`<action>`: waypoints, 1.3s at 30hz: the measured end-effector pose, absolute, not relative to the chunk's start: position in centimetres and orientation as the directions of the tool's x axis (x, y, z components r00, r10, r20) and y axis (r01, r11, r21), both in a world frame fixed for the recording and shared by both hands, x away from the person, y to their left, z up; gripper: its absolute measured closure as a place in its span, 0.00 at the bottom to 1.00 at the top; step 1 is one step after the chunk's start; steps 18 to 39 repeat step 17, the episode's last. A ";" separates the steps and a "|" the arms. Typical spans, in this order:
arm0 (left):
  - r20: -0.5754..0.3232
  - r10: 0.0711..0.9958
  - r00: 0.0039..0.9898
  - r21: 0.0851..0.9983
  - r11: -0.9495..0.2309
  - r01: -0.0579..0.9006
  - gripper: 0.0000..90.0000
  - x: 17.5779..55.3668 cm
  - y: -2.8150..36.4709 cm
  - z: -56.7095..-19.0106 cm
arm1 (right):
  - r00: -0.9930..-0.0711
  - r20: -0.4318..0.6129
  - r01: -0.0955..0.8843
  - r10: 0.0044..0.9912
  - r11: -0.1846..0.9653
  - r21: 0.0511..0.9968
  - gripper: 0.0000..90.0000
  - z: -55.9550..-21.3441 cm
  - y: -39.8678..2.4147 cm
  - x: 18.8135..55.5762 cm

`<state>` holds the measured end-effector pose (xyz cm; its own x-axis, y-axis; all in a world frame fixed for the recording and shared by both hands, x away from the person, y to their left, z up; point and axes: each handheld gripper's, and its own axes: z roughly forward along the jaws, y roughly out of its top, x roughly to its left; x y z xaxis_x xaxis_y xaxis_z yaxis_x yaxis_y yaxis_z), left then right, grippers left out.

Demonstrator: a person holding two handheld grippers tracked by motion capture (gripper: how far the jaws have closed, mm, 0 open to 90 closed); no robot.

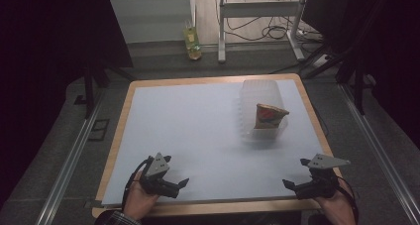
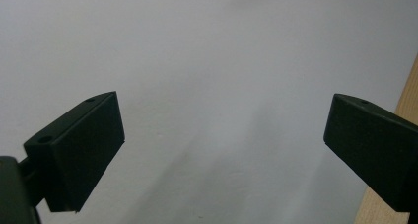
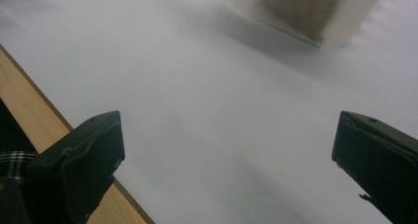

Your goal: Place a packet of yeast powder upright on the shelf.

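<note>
A clear plastic container [image 1: 257, 93] lies on the right half of the white tabletop [image 1: 198, 131]. Inside it, toward its near end, sits a wedge-shaped sandwich pack [image 1: 270, 116] with a brown and red label. My left gripper [image 1: 177, 171] rests near the front edge at the left, open, with nothing between its jaws [image 2: 222, 130]. My right gripper [image 1: 294, 172] sits near the front right corner, also open and empty [image 3: 229, 140]. The container [image 3: 305, 12] appears blurred at the top of the right gripper view, well ahead of the jaws.
The table's wooden rim [image 1: 208, 205] runs along the front edge by both hands. On the floor beyond the table stand a yellow bottle [image 1: 193, 42] and a metal frame [image 1: 257, 9] with cables [image 1: 270, 32]. Dark curtains close in both sides.
</note>
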<state>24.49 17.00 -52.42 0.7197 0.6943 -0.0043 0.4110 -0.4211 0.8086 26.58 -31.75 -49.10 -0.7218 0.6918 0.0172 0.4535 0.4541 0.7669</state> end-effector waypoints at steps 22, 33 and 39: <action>0.007 0.682 0.731 0.802 -0.440 0.403 0.02 24.6 16.6 -52.7 | -0.688 0.015 0.514 0.725 0.473 0.716 0.00 -50.8 -33.1 26.5; 0.007 0.682 0.731 0.802 -0.440 0.403 0.02 24.6 16.6 -52.7 | -0.688 0.015 0.514 0.725 0.473 0.716 0.00 -50.8 -33.1 26.5; 0.007 0.682 0.731 0.802 -0.440 0.403 0.02 24.6 16.6 -52.7 | -0.688 0.015 0.514 0.725 0.473 0.716 0.00 -50.8 -33.1 26.5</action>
